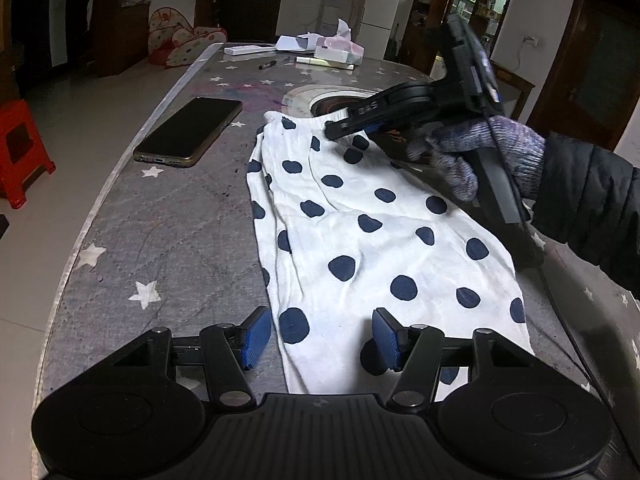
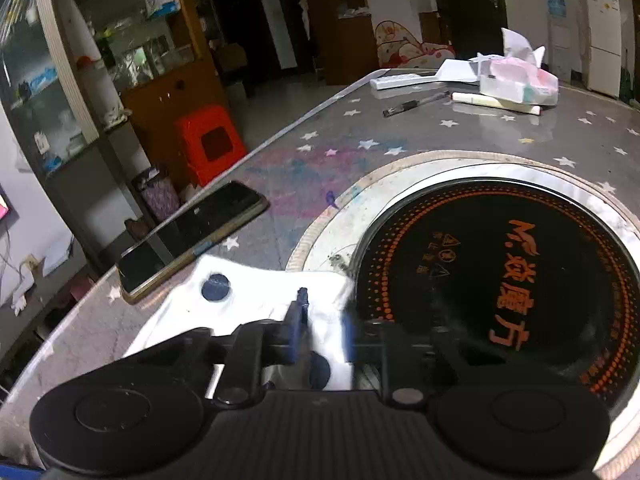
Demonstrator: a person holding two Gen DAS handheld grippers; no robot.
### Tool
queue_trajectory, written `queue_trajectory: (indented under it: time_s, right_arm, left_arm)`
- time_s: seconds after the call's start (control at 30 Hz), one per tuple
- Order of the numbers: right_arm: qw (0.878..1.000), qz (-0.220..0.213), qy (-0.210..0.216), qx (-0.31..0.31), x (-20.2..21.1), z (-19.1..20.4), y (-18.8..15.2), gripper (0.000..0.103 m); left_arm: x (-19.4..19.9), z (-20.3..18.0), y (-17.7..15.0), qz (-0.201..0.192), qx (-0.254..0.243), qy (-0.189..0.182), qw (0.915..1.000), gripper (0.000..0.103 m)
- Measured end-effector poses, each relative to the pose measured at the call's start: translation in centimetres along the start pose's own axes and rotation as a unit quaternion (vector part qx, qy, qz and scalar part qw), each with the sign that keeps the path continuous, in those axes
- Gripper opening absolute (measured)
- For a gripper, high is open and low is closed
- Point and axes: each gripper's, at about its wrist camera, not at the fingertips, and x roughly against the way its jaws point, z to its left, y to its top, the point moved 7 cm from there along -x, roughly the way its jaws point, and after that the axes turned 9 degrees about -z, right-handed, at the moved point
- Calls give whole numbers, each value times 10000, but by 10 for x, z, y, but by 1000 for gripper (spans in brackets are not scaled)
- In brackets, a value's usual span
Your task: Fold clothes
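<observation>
The cloth [image 1: 360, 240] runs out of sight under the left gripper [image 1: 320, 340], and the right gripper's [image 2: 320, 336] blue pads [image 2: 294, 328] are smeared with blur.

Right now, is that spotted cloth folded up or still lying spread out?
Spread, mostly: the polka-dot garment lies flat along the table, only wrinkled, its far edge between the right gripper's pads.

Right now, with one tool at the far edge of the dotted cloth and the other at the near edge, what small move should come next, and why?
Probably close the left tool on the near hem. Its pads stand open astride the polka-dot cloth, while the right tool already pinches the far edge by the cooktop.
</observation>
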Motion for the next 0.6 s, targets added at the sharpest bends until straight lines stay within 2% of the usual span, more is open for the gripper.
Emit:
queue_trajectory:
  time_s: [0.27, 0.6]
  right_arm:
    - [9993, -242, 267, -117, 38, 10, 9, 12]
    - [9948, -559, 848, -33, 128, 45, 8, 11]
  left_arm:
    - [7, 4, -2, -52, 32, 84, 9999, 61]
    - [35, 8, -12, -126, 73, 179, 9997, 65]
